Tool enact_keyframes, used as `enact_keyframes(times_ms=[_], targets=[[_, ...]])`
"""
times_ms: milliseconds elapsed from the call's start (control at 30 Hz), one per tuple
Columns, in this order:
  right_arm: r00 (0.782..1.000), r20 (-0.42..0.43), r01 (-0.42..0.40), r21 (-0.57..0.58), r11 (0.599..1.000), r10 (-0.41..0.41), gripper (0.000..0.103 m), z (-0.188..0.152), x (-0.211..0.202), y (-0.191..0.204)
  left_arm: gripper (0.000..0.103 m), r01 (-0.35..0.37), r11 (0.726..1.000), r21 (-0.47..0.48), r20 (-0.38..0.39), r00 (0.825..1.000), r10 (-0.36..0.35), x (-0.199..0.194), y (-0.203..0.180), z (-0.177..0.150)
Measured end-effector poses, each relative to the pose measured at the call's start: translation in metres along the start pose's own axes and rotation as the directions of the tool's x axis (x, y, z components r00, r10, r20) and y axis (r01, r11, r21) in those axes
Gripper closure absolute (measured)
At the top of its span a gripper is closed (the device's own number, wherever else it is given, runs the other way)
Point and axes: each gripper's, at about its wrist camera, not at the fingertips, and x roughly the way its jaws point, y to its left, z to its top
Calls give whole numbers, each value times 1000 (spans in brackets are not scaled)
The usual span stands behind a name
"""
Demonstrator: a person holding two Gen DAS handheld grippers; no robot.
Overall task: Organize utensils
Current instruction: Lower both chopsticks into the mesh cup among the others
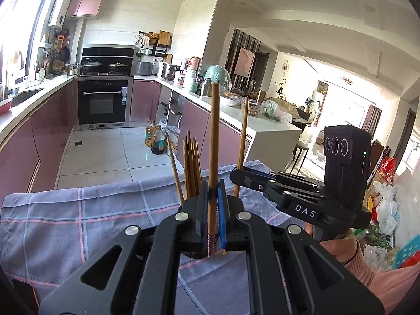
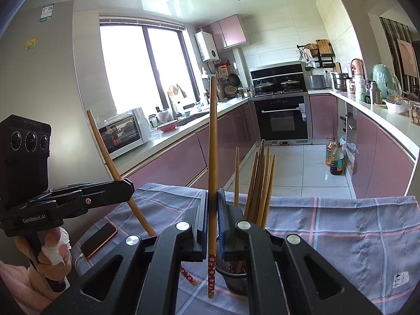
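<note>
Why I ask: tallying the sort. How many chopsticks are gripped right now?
2. One chopstick is clamped in the left gripper, a second chopstick in the right gripper. Loose chopsticks fill the mesh holder; some may be hidden.

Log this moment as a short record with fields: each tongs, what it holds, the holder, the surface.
left tongs: shut on one chopstick, held upright
right tongs: shut on a second chopstick, held upright, patterned red end down
holder: dark mesh cup with a bundle of chopsticks standing in it
surface: checked cloth
other item: phone lying on the cloth, beside the left tongs
not yet done: both held chopsticks are outside the holder
</note>
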Motion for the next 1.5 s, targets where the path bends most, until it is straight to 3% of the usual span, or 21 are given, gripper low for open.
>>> enact_keyframes(times_ms=[700,1500], targets=[[1000,17,5,3,1000,-5,97,14,7,-5,96,15,1000,-4,35,999,-15,9,-4,15],[999,17,34,28,999,-34,97,19,19,-9,96,13,1000,-18,4,1000,-13,22,-2,22]])
